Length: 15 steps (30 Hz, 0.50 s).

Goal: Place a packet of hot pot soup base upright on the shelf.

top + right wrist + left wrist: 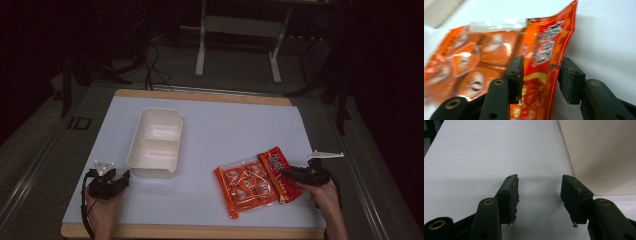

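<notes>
right gripper (pixel 540 75) partly open, jaws straddling the right edge strip of the orange snack bag (pixel 255 181), pads not clearly pressing it; bag lies flat on the worktop (pixel 210 130) front right. left gripper (pixel 539 195) open, empty, just beside the white tray (pixel 155 142)

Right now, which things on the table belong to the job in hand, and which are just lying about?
In the job:
- orange snack packet, its edge between the open right tongs
- white two-compartment tray, likely where the packet goes

Lying about:
- left tongs, open over bare table
</notes>
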### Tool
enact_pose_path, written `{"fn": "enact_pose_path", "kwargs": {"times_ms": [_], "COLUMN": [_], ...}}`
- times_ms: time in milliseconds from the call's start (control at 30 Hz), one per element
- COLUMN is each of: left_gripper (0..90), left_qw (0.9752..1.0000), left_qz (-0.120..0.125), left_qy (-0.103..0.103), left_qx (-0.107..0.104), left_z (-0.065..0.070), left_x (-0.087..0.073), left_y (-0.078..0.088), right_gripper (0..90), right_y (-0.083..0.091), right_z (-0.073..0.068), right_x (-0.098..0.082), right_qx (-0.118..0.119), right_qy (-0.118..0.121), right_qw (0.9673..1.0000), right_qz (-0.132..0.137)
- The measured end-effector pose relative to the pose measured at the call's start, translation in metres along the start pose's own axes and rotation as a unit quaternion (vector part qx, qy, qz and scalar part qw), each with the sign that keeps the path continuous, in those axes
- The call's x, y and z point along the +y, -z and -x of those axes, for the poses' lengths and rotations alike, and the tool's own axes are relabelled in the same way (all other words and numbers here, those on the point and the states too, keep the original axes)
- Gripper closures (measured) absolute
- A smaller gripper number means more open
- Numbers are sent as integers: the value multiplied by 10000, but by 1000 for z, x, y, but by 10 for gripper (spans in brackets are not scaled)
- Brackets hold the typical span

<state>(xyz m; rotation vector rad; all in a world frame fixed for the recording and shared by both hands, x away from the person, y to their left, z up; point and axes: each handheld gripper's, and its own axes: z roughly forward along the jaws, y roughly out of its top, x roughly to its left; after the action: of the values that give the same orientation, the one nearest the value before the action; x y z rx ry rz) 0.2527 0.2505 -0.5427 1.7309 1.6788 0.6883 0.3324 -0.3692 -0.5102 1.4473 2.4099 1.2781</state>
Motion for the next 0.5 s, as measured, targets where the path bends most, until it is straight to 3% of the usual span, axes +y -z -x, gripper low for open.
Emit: {"fn": "enact_pose_path", "kwargs": {"times_ms": [67, 133, 267, 400, 500], "left_gripper": [484, 484, 483, 481, 479], "left_qw": [10000, 10000, 10000, 10000, 10000], "left_qz": [0, -3, -9, -11, -13], "left_qy": [-5, -6, -8, -14, -16], "left_qx": [5, 4, 3, 5, 3], "left_z": [0, 0, 0, 0, 0], "left_x": [0, 0, 0, 0, 0], "left_y": [0, 0, 0, 0, 0], "right_gripper": [609, 607, 599, 595, 588], "right_y": [-8, -11, -18, -25, -31], "right_z": [-10, -13, -15, -13, -8], "right_x": [1, 3, 11, 20, 28], "right_qx": [15, 6, -235, -250, -178], "right_qy": [251, 313, 395, 344, 154], "right_qw": [9992, 9988, 9976, 9972, 9973], "right_qz": [-296, -365, -516, -622, -691]}}
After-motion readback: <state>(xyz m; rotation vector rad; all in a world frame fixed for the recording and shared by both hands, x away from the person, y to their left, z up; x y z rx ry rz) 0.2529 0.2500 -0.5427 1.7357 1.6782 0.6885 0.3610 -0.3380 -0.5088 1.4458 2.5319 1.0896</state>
